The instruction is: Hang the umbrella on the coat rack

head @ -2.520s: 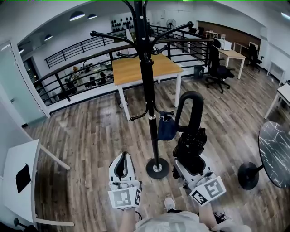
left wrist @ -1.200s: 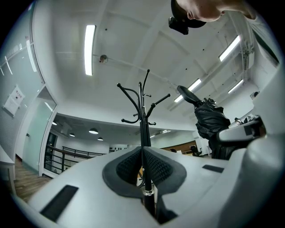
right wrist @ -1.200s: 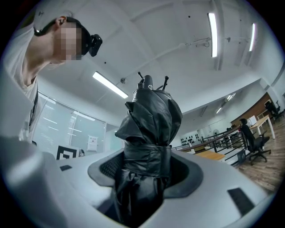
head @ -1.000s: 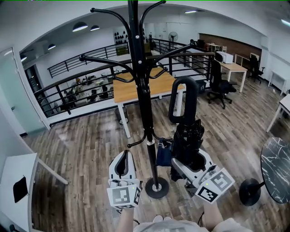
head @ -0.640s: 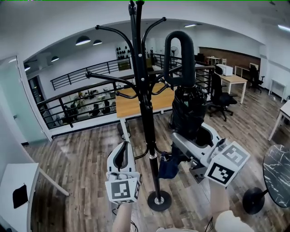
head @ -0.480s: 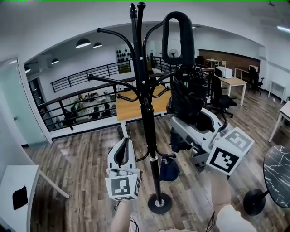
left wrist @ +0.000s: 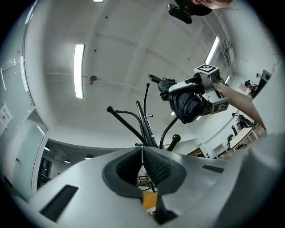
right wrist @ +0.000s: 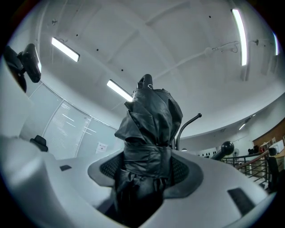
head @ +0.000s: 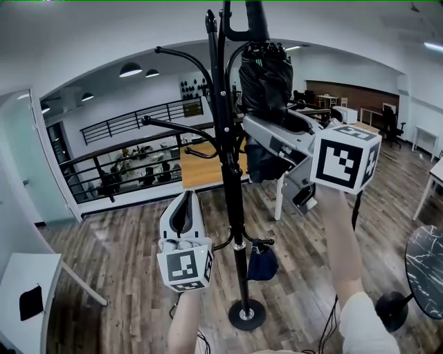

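My right claw [head: 257,138] was raised high beside the coat rack [head: 232,187], pinching the umbrella [head: 266,76] hard. In the right gripper view, both pads of that claw [right wrist: 144,169] pressed into the folded black fabric of the umbrella [right wrist: 151,120] just below its strap, and the bundle stood upright out of the jaws. One curved hook [right wrist: 188,127] of the rack showed just behind the fabric. From the head view, the umbrella sat at the rack's top, just right of the pole and among the upper hooks. Its black handle [head: 253,17] ran off the upper edge of the picture, close beside the pole's tip. I could not tell whether the handle touched any hook.

My left claw [head: 185,207] was lower, left of the pole and about level with the rack's lower hooks. Its jaws were pressed together with nothing between them. In the left gripper view, the tips of that claw [left wrist: 141,153] met, and beyond them the rack's arms [left wrist: 144,120] fanned upward with the umbrella [left wrist: 185,104] up to the right.

A dark blue bag [head: 261,263] hung from a low hook on the pole's right side, above the round base [head: 247,314] on the wooden floor [head: 124,256].
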